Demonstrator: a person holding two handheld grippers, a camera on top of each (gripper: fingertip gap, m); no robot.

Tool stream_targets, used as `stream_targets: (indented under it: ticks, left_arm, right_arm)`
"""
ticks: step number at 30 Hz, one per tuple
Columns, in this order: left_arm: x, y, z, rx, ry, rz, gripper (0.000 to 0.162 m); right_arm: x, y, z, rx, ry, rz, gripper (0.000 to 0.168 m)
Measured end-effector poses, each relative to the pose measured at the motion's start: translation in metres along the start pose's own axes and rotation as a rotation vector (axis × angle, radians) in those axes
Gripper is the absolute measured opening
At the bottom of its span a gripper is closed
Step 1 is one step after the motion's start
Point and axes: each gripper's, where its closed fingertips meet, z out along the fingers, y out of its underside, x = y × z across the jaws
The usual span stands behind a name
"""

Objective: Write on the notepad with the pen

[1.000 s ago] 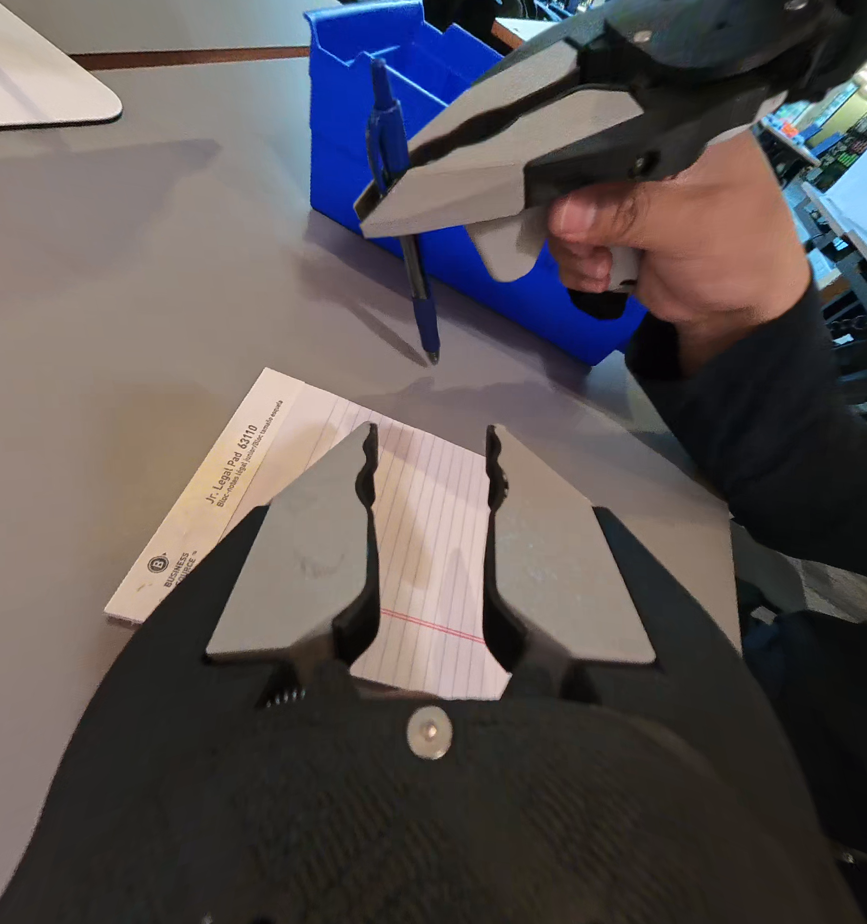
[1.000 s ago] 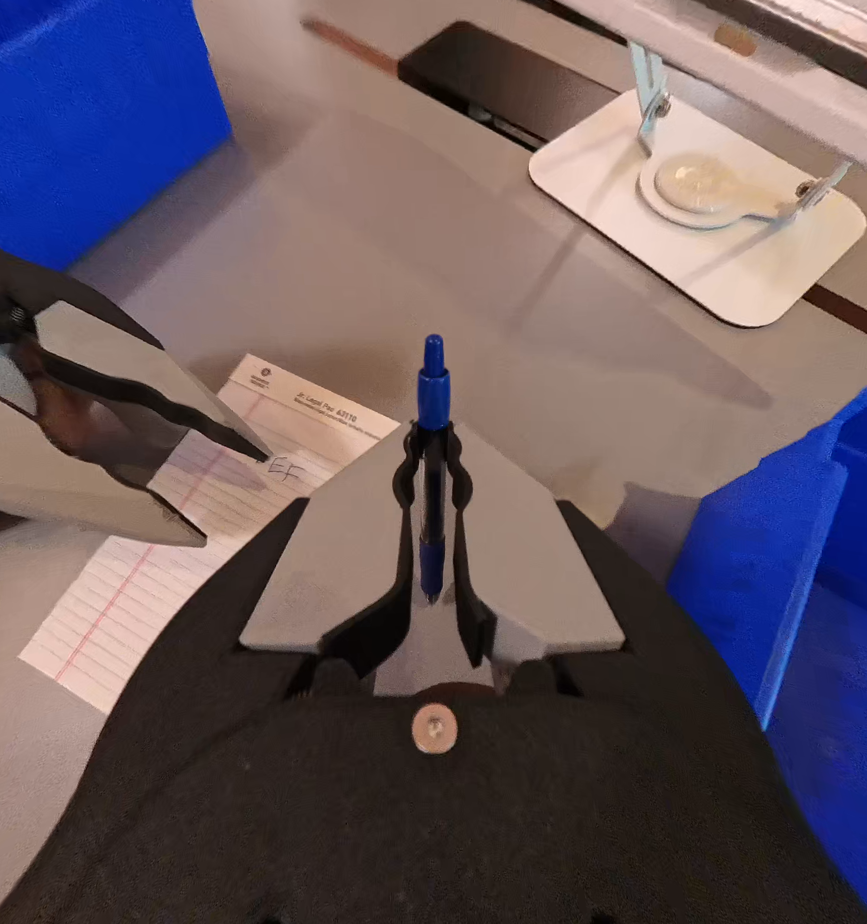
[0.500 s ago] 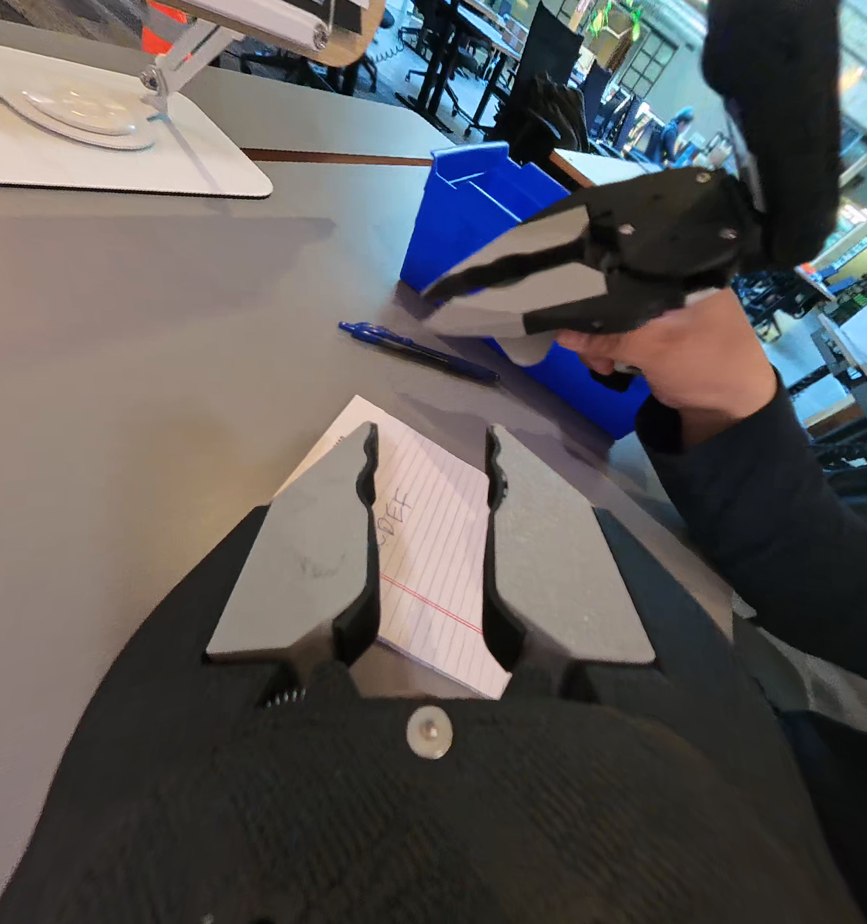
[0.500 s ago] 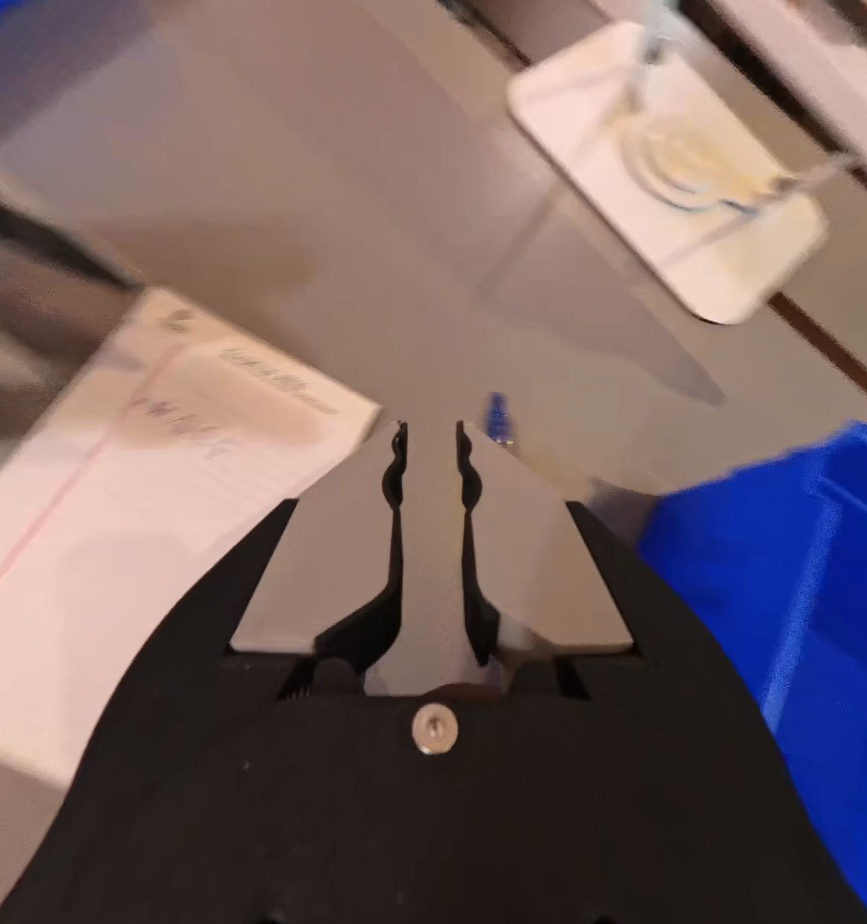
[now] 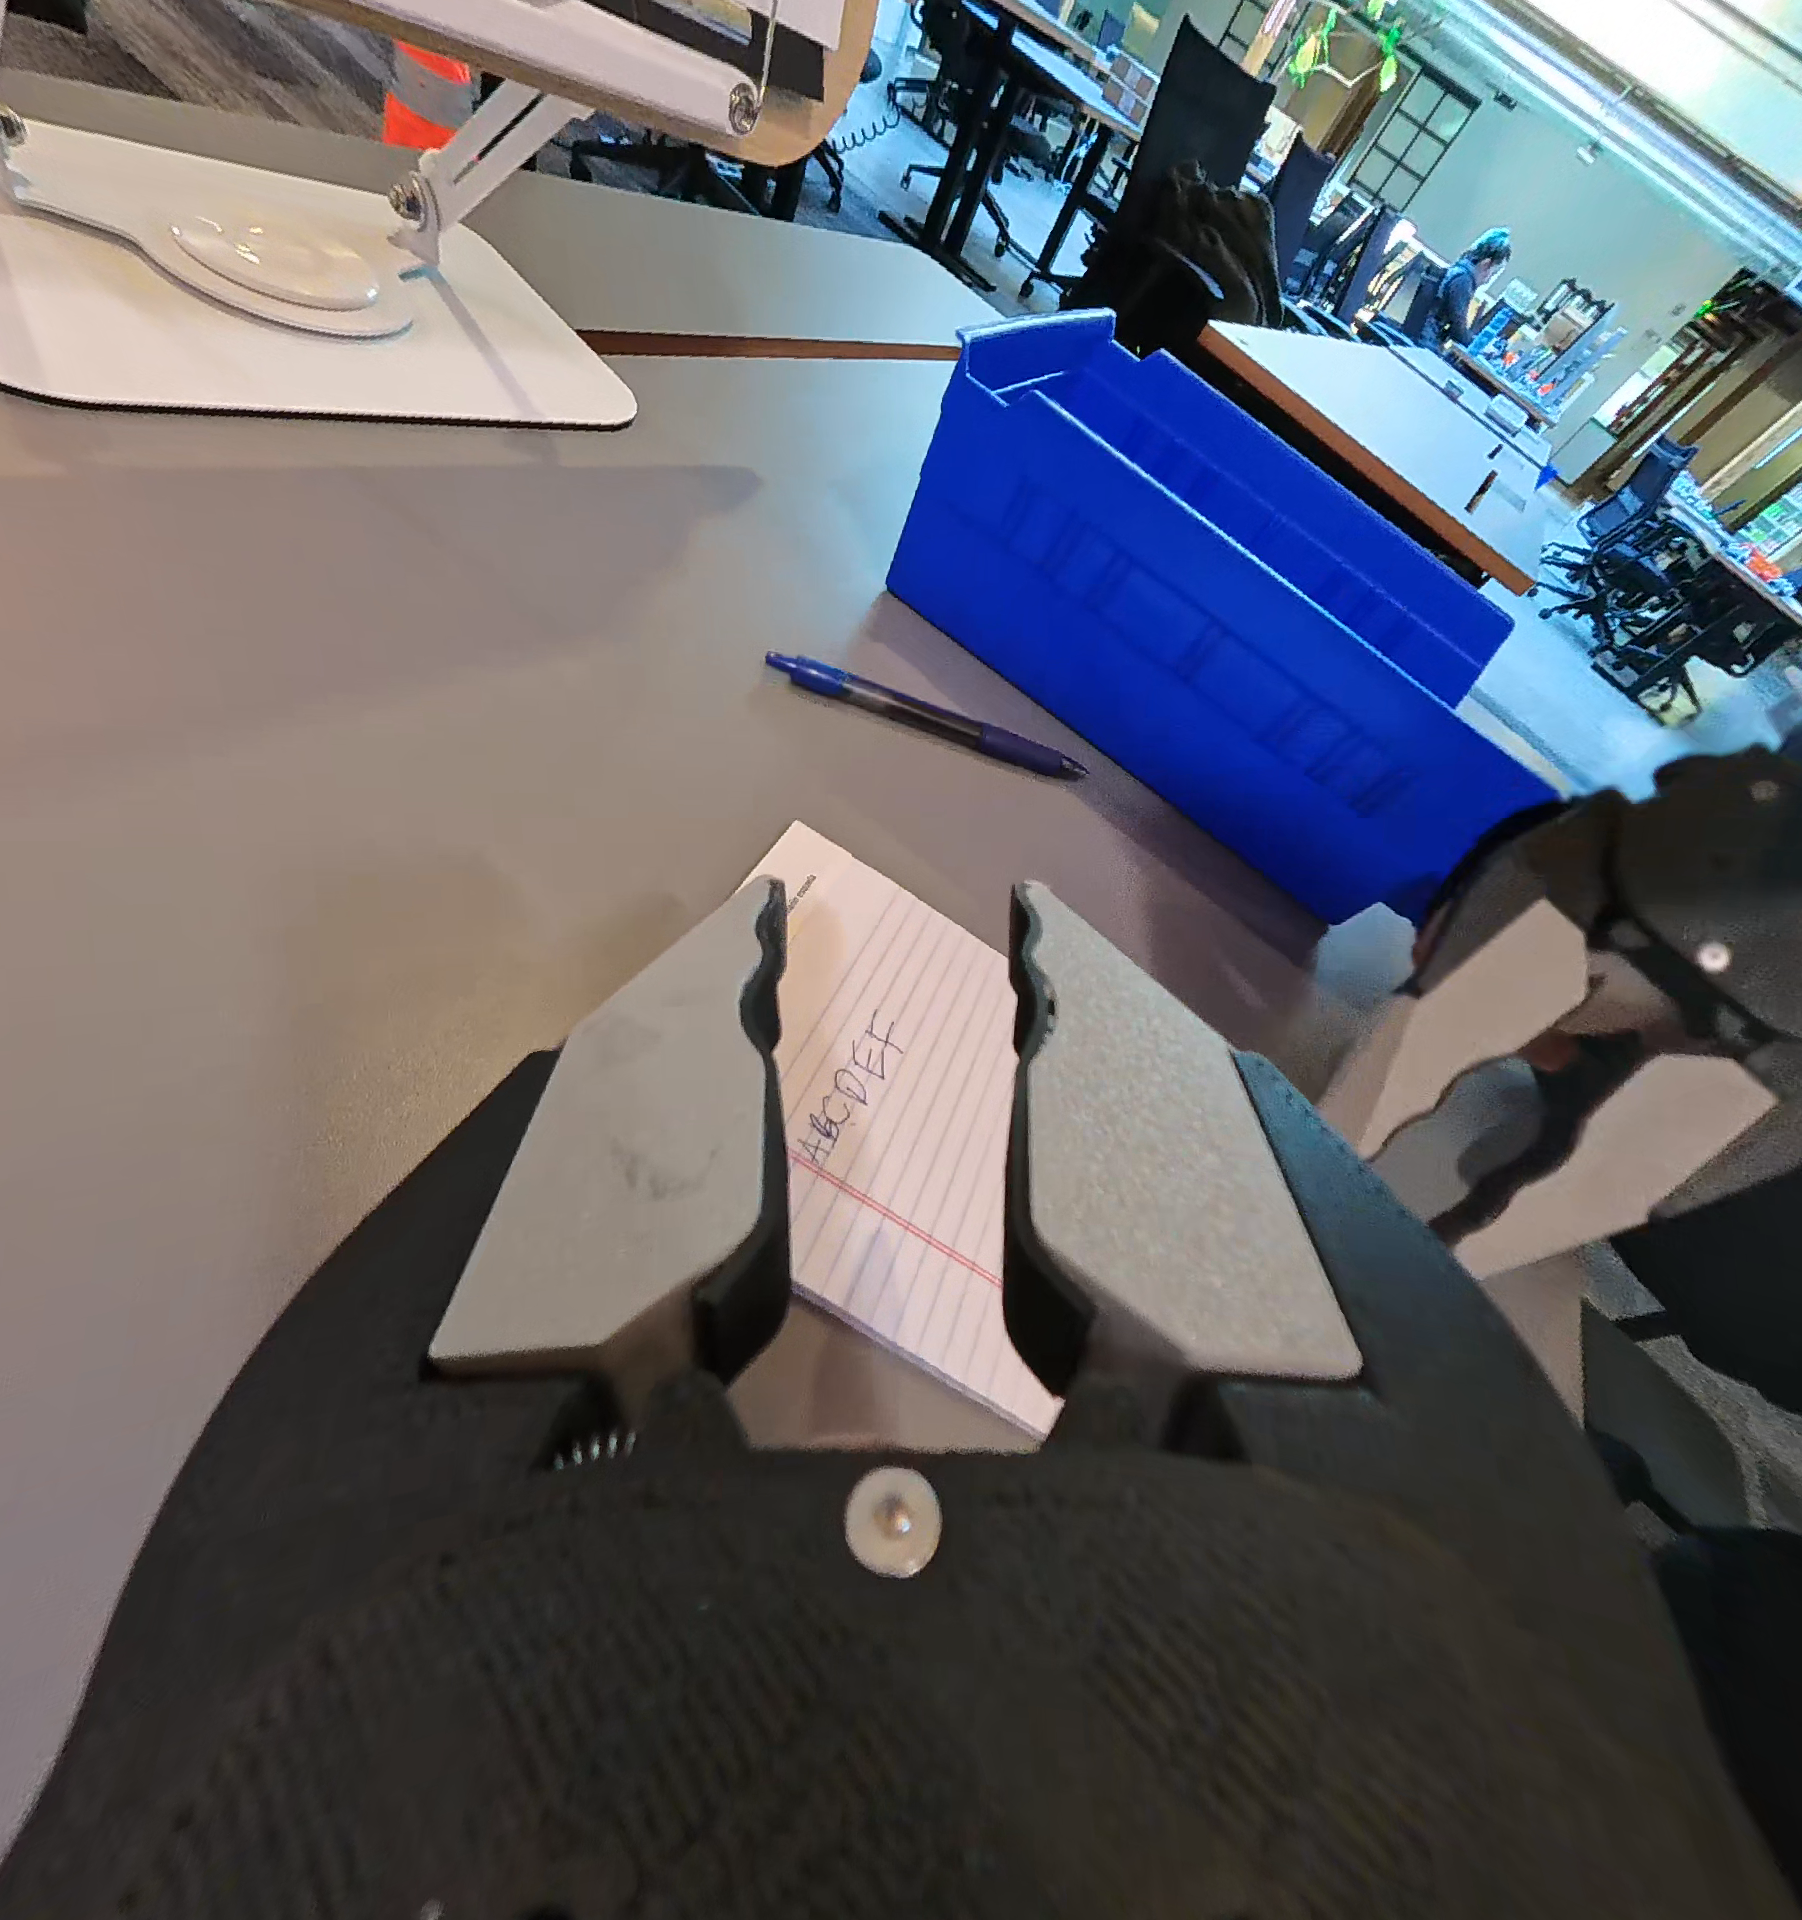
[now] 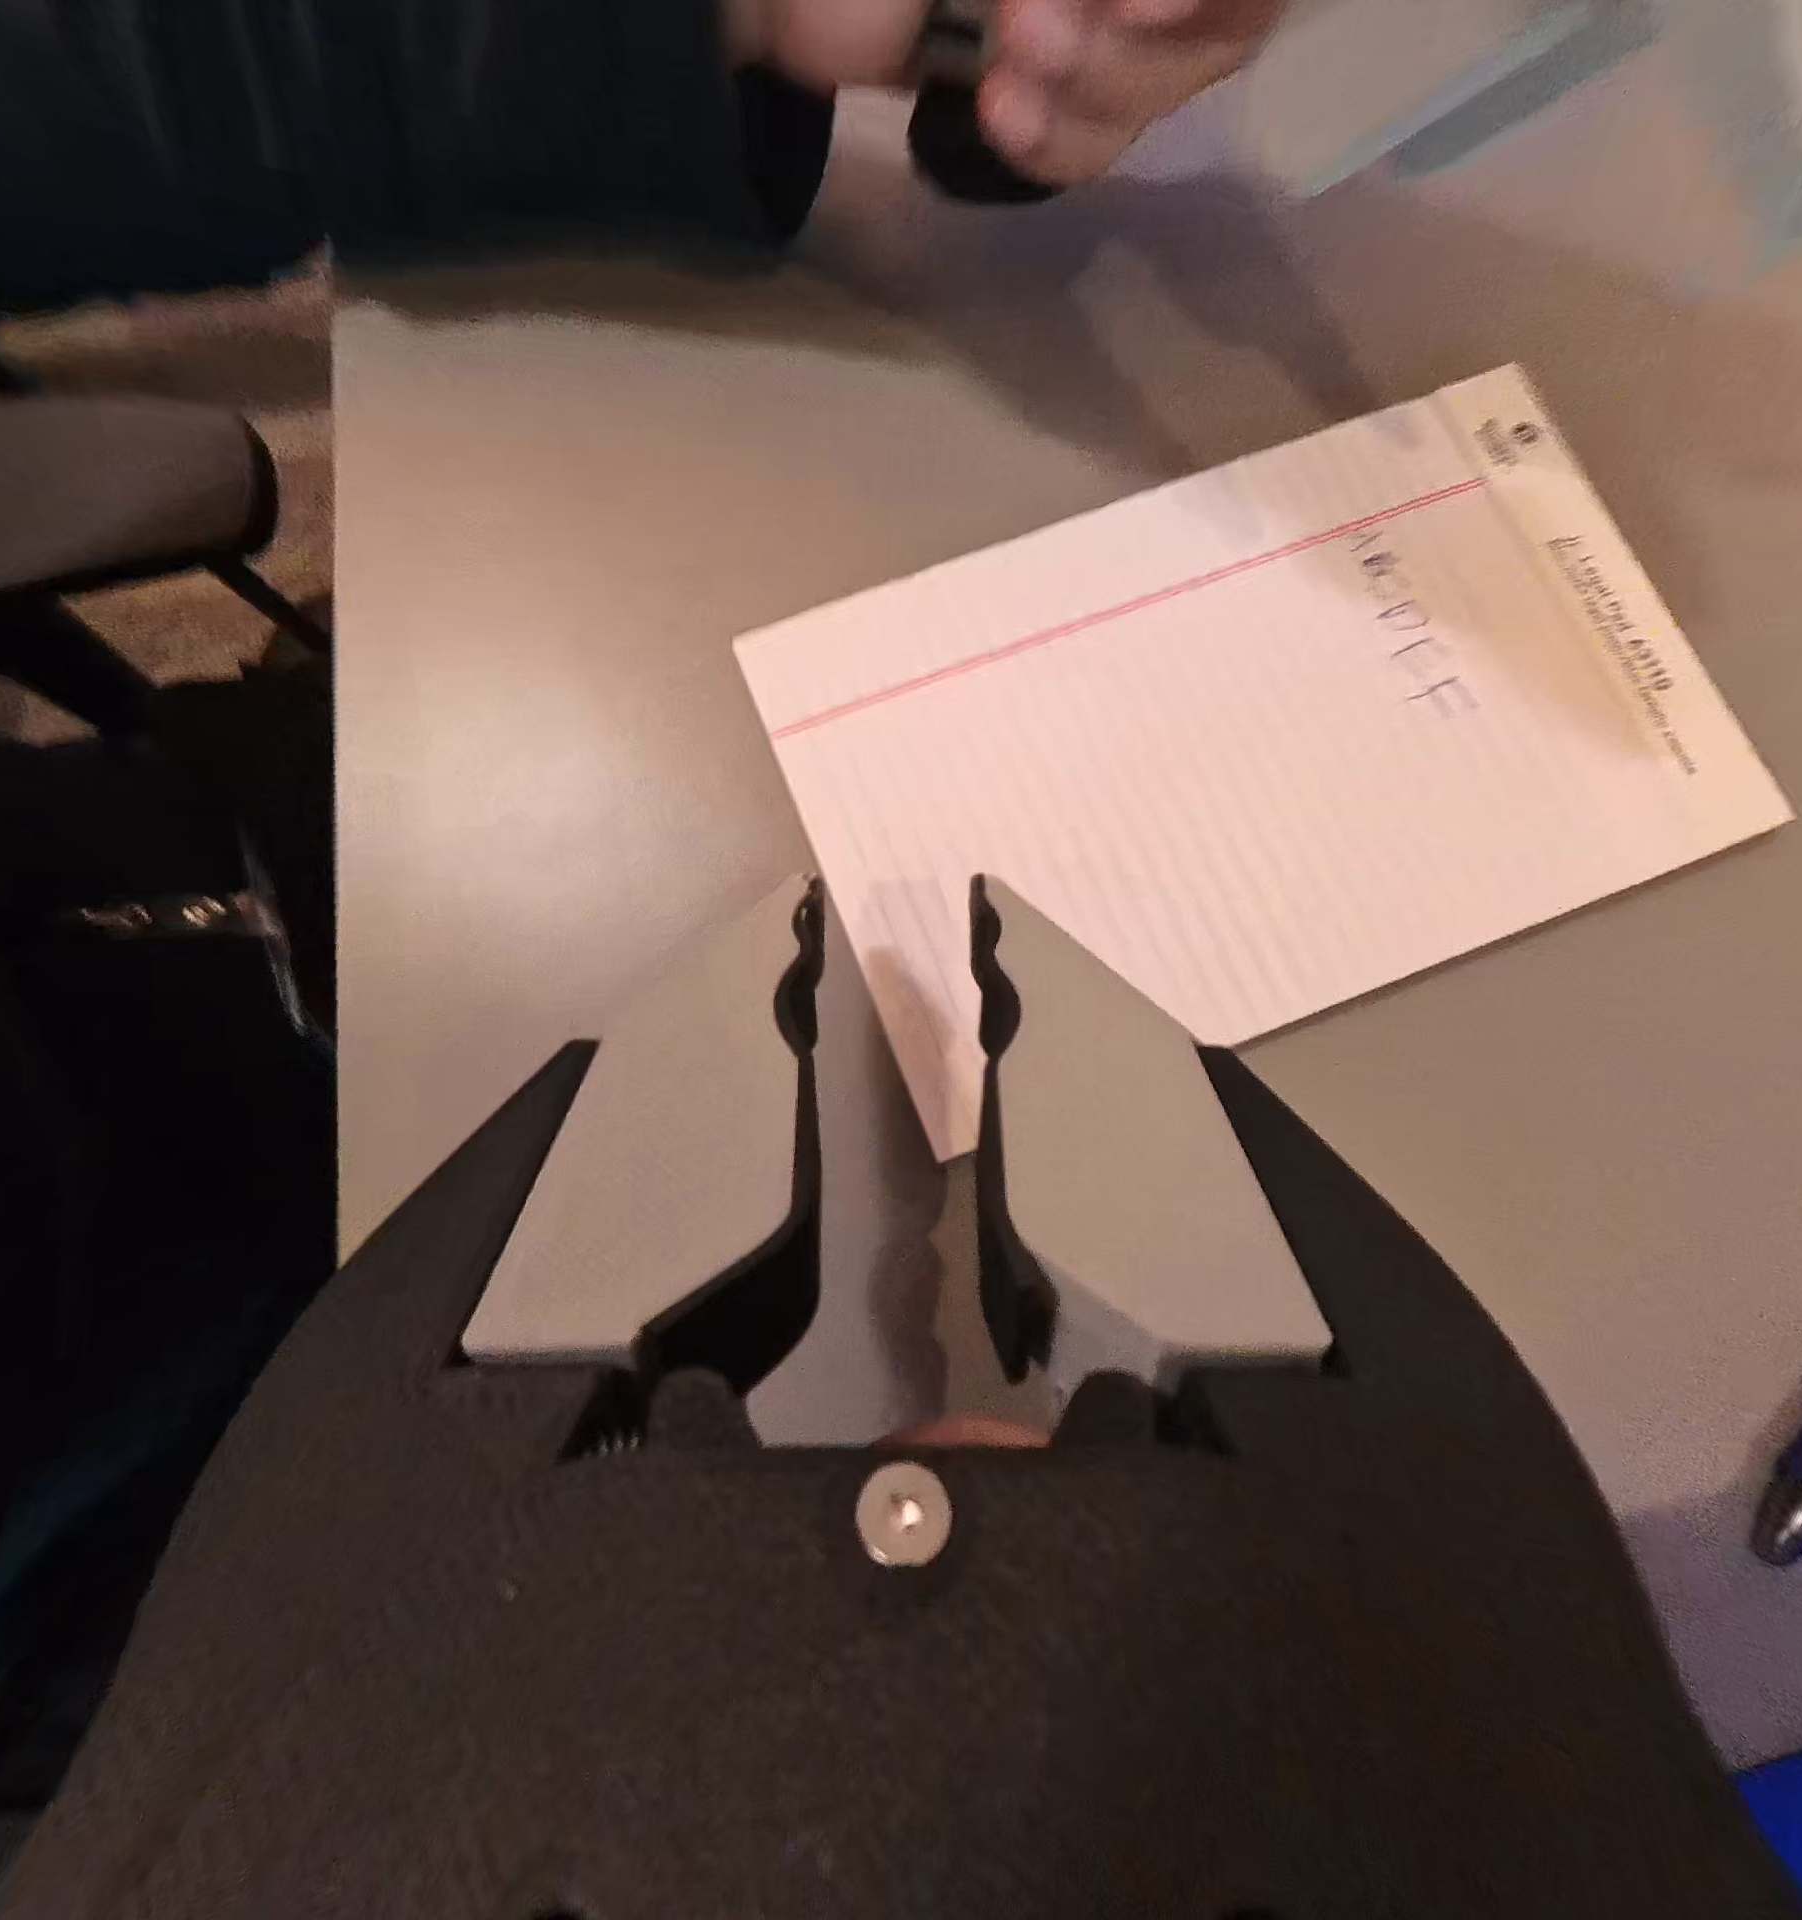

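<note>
A: Where's your pen [image 5: 923, 713]?
B: It lies flat on the bench [image 5: 357, 665], centre of the left view, just beside the blue bin [image 5: 1188, 582], apart from the notepad [image 5: 902, 1091].
A: And your claws?
B: Your left claw [image 5: 892, 914] is spread over the notepad; your right claw [image 6: 892, 894] is spread too, holding nothing.

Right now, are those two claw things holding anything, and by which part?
Nothing is held. The left gripper and right gripper are both open and empty; the pen lies loose on the table beyond the notepad.
</note>
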Motion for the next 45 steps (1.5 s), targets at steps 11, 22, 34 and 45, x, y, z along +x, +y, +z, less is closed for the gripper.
stream_targets:
  ticks: [11, 22, 34, 45]
  left_arm:
    - [-0.002, -0.003, -0.003, 0.019, -0.008, -0.004, 0.041]
    - [-0.006, -0.008, -0.008, 0.040, -0.018, -0.006, 0.041]
    - [-0.009, -0.001, -0.002, 0.011, -0.043, 0.012, 0.041]
    - [-0.015, 0.006, 0.002, -0.015, -0.065, 0.014, 0.041]
  right_arm:
    - [0.021, -0.001, 0.033, -0.030, 0.176, -0.142, 0.022]
    - [0.061, -0.070, -0.006, 0.293, 0.223, 0.030, 0.027]
    - [0.132, -0.072, -0.018, 0.439, 0.473, 0.180, 0.031]
    - [0.154, -0.049, -0.031, 0.419, 0.571, 0.301, 0.031]
